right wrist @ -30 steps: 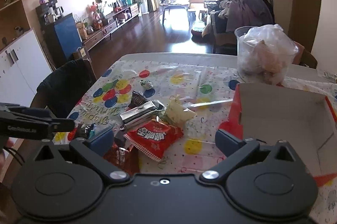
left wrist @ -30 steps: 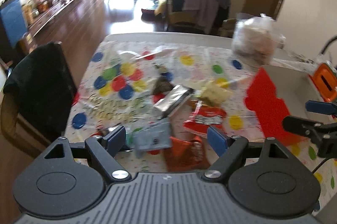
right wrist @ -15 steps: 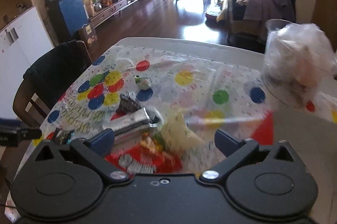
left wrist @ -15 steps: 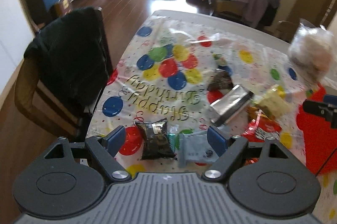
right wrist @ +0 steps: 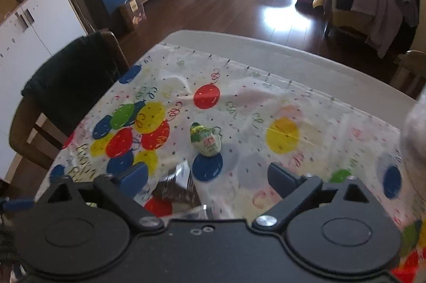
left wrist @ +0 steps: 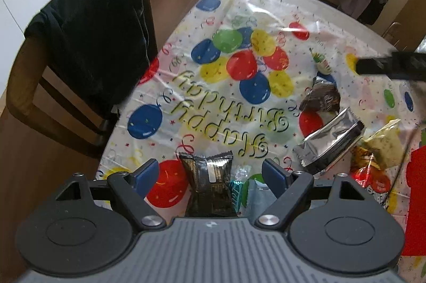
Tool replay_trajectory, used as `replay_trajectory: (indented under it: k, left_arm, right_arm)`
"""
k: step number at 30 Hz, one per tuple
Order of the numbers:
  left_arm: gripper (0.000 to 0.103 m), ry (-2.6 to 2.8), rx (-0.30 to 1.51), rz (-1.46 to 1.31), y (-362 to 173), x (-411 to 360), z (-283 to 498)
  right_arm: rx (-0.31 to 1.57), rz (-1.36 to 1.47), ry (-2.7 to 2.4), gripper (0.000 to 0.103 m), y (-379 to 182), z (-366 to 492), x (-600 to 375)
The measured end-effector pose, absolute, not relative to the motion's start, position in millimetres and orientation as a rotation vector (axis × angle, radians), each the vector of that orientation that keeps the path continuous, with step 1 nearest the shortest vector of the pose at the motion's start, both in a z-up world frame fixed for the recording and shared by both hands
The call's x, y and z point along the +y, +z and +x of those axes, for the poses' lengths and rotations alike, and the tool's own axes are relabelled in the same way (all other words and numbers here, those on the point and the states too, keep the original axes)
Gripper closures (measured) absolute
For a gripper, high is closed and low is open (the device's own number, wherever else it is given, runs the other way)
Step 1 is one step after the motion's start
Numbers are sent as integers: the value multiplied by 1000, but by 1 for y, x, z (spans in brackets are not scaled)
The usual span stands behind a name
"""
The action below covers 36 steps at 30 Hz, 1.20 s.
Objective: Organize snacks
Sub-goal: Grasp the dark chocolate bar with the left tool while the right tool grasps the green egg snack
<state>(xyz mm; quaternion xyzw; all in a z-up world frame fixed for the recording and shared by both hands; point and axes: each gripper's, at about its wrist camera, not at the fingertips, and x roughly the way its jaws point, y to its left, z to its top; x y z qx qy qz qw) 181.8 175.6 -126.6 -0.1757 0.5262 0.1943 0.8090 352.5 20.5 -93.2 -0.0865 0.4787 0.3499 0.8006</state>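
Note:
Snack packets lie on a birthday tablecloth. My left gripper is open above a black packet that lies between its fingers near the table's front edge. A silver packet, a dark brown packet, a yellow packet and a red packet lie to the right. My right gripper is open and empty, above the dark brown packet. A small green and white snack lies just beyond it.
A chair with a black garment stands at the table's left side. A red box sits at the right edge. The other gripper's dark finger reaches in from the right. A clear plastic bag is at the far right.
Both grippers moved forward and left over the table. The left one now has the black packet between its open fingers. The right one now looks past the silver packet at the small green snack.

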Motion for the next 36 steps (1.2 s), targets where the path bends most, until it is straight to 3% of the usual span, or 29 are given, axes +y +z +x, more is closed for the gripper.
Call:
replay_trajectory:
  k: [10, 15, 17, 20, 25, 31, 36]
  left_arm:
    - [21, 436, 1155, -439, -149, 184, 183]
    - [30, 444, 1158, -461, -154, 191, 184]
    - [40, 439, 1166, -461, -156, 191, 185]
    - [42, 438, 1170, -453, -158, 191, 185]
    - [57, 417, 1168, -466, -161, 190, 183]
    - [67, 413, 1145, -482, -158, 192, 177]
    - [69, 411, 1128, -497, -154, 193, 170]
  right_arm:
    - [1099, -204, 765, 29, -136, 385, 62]
    - [1101, -215, 764, 38, -146, 389, 72]
    - [1097, -228, 767, 45, -148, 388, 75]
    - [1091, -241, 768, 56, -150, 386, 78]
    - [1059, -274, 757, 68, -151, 382, 79]
    - [1043, -270, 755, 70, -151, 378, 73]
    - [1043, -242, 747, 70, -142, 374, 60]
